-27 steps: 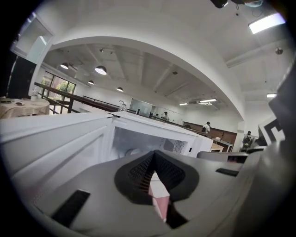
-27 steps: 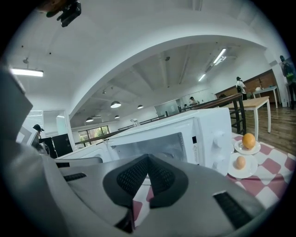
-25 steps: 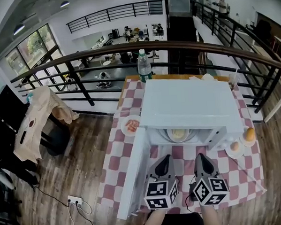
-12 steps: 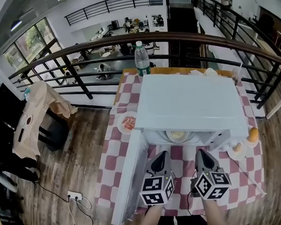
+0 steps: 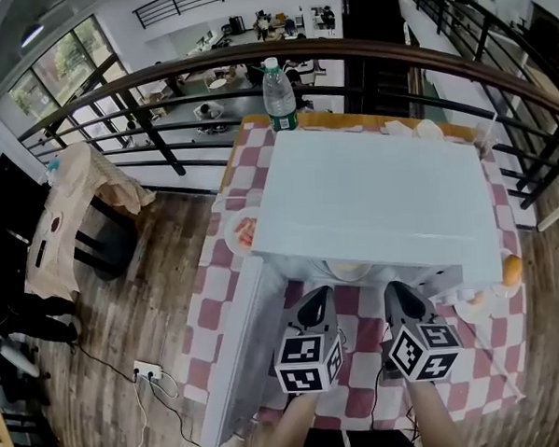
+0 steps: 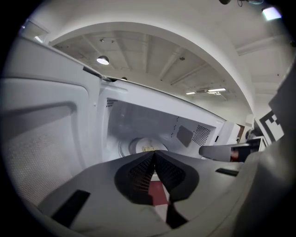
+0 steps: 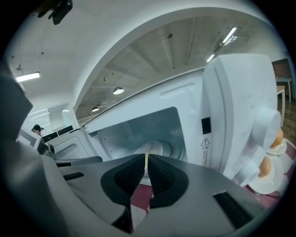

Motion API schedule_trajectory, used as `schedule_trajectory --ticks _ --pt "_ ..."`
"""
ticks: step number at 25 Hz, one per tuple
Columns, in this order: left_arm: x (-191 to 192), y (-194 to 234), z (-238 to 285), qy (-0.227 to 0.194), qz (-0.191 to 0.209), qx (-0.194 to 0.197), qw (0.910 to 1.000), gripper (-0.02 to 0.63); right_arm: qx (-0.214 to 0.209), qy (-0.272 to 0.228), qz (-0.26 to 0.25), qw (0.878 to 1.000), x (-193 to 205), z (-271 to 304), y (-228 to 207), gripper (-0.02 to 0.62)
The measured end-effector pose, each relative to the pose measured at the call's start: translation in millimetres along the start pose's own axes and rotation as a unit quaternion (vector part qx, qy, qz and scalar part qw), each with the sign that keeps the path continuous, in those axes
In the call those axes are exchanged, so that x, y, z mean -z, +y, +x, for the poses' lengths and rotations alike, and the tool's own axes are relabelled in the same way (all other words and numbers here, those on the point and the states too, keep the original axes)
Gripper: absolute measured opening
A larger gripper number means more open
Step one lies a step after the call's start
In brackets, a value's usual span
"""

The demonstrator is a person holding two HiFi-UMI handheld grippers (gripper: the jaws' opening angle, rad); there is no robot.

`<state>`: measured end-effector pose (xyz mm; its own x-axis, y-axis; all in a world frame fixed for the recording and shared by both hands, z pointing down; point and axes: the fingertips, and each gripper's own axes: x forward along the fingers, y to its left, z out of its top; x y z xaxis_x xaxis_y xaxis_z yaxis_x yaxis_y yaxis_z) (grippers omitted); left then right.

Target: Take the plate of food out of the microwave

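The left gripper [image 6: 154,152] has its dark ribbed pads pressed tip to tip, with nothing caught in them. The right gripper [image 7: 146,156] shows a thin slit of light between its pads; its jaws have just been opening, and that slit is empty too. Below both sets of tips lies the red-and-white checked cloth [image 5: 219,310].

The plate of food [image 6: 143,147] sits ahead of the fingers and apart from them, on the floor of the microwave [image 5: 376,199] cavity. In the left gripper view it shows just above the closed tips and a little to their left. In the right gripper view it lies straight beyond the slit. Neither gripper touches it (in the head view only a pale sliver of it peeks out under the microwave's front edge, between the two grippers). There both sets of tips stand side by side at the cavity's mouth, roughly level with that edge.

The microwave door [image 5: 239,351] hangs wide open to the left of the left gripper. A small plate [image 5: 241,231] with reddish food lies on the cloth at the microwave's left side. Saucers [image 7: 268,171] holding rounded pale and orange items stand at its right. A water bottle [image 5: 278,95] stands behind it, by the railing [image 5: 150,80].
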<state>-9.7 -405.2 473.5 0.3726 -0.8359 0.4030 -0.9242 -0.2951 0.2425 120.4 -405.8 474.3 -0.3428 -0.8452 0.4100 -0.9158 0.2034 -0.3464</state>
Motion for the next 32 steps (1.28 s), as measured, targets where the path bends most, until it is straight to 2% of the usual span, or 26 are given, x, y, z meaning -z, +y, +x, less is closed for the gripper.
schedule_trajectory --ticks 9,19,24,32 --pt "12 12 29 0.018 0.004 -0.032 0.9993 0.002 -0.019 0.017 0.018 1.000 6 28 -15 0.034" --pt "19 16 45 0.027 0.012 -0.027 0.9992 0.015 -0.026 0.024 0.029 0.999 18 48 -21 0.035" --pt "20 23 53 0.032 0.001 -0.023 0.9992 0.017 -0.020 0.026 0.023 0.999 19 55 -18 0.040" --pt "29 27 68 0.051 -0.007 -0.003 0.9987 0.057 -0.011 0.028 0.022 0.999 20 64 -15 0.051"
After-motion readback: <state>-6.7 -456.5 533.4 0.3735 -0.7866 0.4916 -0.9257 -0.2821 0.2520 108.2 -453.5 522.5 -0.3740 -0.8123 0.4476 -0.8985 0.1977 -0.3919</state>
